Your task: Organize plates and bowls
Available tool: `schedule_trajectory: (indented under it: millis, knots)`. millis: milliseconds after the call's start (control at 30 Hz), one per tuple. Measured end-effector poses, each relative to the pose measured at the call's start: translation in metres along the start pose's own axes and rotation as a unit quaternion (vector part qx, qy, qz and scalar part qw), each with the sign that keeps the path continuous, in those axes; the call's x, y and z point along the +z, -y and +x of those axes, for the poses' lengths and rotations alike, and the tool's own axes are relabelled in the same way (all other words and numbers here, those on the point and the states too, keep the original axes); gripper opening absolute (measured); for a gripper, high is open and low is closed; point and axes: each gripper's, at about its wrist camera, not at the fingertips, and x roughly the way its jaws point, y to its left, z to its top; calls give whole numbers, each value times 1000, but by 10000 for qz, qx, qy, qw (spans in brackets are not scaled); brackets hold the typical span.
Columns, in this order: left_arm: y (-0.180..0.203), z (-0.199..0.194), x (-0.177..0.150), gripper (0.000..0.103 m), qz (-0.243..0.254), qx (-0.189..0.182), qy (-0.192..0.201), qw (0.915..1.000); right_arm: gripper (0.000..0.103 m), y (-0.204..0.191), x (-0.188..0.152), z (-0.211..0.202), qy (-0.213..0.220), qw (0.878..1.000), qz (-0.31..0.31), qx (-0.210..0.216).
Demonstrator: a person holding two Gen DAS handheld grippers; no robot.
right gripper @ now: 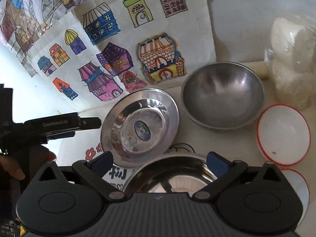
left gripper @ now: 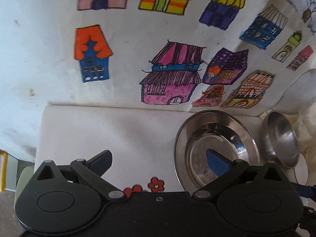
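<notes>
A steel plate (left gripper: 199, 138) lies on the white table; it also shows in the right wrist view (right gripper: 158, 106), with a blue sticker in its middle. A steel bowl (left gripper: 280, 136) sits to its right and shows in the right wrist view (right gripper: 223, 94). My left gripper (left gripper: 158, 160) is open, its right finger over the plate, holding nothing. My right gripper (right gripper: 160, 162) is open above a second steel plate (right gripper: 173, 175) close beneath it. A white bowl with a red rim (right gripper: 282, 134) sits at the right, another (right gripper: 298, 187) below it.
Sheets of paper with coloured house drawings (left gripper: 167, 75) cover the wall behind the table. A wrapped white bundle (right gripper: 292, 59) stands at the right. The left gripper body (right gripper: 59, 124) shows at the left of the right wrist view, held by a hand.
</notes>
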Motion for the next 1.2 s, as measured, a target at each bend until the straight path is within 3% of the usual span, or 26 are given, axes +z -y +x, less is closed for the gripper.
schedule_trajectory:
  millis: [233, 500, 633, 800, 933, 1000, 1200]
  knots:
    - [6, 21, 10, 102, 235, -105, -204, 9995, 100, -4, 13, 19, -21, 10000, 1, -72]
    - [8, 32, 12, 93, 167, -362, -393, 9984, 81, -9, 18, 34, -109, 9997, -33, -206]
    - [9, 33, 11, 82, 68, -442, -429, 9981, 74, -12, 18, 40, -181, 9995, -67, -258]
    - [12, 36, 9, 64, 75, -478, -484, 9977, 57, -13, 16, 47, -242, 9991, -93, -340]
    - [10, 34, 9, 37, -31, -623, -475, 9969, 42, -12, 16, 50, -235, 9987, -70, -438]
    - [10, 34, 9, 34, -73, -614, -477, 9969, 30, -12, 16, 50, -219, 9988, -50, -444]
    - [5, 29, 10, 22, -177, -493, -465, 9975, 17, -12, 17, 52, -148, 9980, -119, -596]
